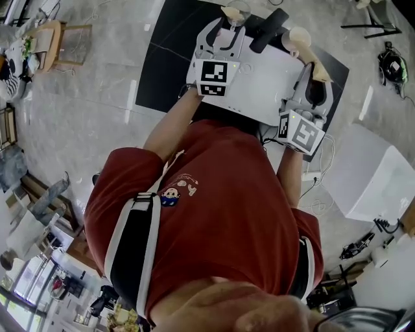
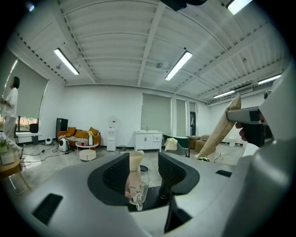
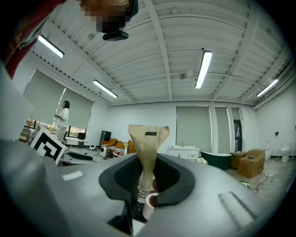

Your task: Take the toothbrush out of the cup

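A clear glass cup [image 2: 138,192] stands on the white table [image 1: 266,78] with a tan paper-wrapped toothbrush [image 2: 135,169] upright in it. My left gripper [image 2: 143,173] is open, its jaws on either side of the cup. In the head view the left gripper [image 1: 225,29] sits just short of the cup [image 1: 237,10] at the table's far edge. My right gripper [image 3: 148,173] is shut on a second tan paper-wrapped toothbrush [image 3: 149,141], held upright. In the head view the right gripper [image 1: 313,81] is at the table's right side, and its toothbrush [image 2: 221,132] also shows from the left gripper view.
A small white cup [image 3: 149,206] stands below the right jaws. A black handled object [image 1: 269,29] lies on the table between the grippers. The table stands on a black mat [image 1: 165,61]. A white box [image 1: 366,172] is to the right, and a person [image 2: 9,106] stands far off.
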`<control>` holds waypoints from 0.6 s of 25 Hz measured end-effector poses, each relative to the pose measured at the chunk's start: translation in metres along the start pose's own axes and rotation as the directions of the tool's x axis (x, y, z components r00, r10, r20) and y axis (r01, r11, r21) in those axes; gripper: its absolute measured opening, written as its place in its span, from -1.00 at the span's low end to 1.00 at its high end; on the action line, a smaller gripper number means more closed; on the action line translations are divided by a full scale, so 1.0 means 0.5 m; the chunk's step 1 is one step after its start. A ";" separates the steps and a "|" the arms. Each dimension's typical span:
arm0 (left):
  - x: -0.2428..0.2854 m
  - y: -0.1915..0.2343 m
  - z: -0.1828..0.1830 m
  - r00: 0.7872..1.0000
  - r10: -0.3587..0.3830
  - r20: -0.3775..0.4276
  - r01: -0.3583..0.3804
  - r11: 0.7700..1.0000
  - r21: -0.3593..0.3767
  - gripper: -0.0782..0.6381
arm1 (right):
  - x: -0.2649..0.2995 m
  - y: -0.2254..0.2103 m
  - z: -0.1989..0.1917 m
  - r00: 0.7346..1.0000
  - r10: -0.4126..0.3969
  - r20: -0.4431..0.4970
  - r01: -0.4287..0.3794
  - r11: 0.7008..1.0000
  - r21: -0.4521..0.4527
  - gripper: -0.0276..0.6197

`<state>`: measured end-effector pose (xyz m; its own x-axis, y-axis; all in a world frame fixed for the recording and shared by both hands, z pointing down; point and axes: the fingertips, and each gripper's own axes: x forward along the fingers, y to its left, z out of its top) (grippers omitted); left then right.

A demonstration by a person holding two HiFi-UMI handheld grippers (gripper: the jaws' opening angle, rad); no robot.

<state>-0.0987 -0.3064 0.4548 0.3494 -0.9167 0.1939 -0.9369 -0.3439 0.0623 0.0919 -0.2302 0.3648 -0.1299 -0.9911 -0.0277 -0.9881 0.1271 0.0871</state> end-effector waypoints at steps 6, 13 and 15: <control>0.055 0.028 -0.060 0.996 0.021 -0.091 -0.026 0.999 -0.046 -0.22 | 0.010 -0.003 -0.004 1.000 0.000 -0.012 0.000 1.000 -0.012 -0.66; 0.097 0.055 -0.098 0.990 0.032 -0.138 -0.046 0.994 -0.099 -0.22 | 0.015 -0.003 -0.015 1.000 -0.003 -0.027 0.002 1.000 -0.020 -0.66; 0.101 0.058 -0.097 0.990 0.034 -0.135 -0.048 0.994 -0.101 -0.22 | 0.016 -0.003 -0.017 0.999 -0.004 -0.032 0.003 1.000 -0.020 -0.66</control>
<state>-0.1087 -0.3527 0.5138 0.3127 -0.8920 0.3264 -0.9488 -0.2772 0.1516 0.0930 -0.2386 0.3731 -0.1233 -0.9924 0.0043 -0.9866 0.1230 0.1072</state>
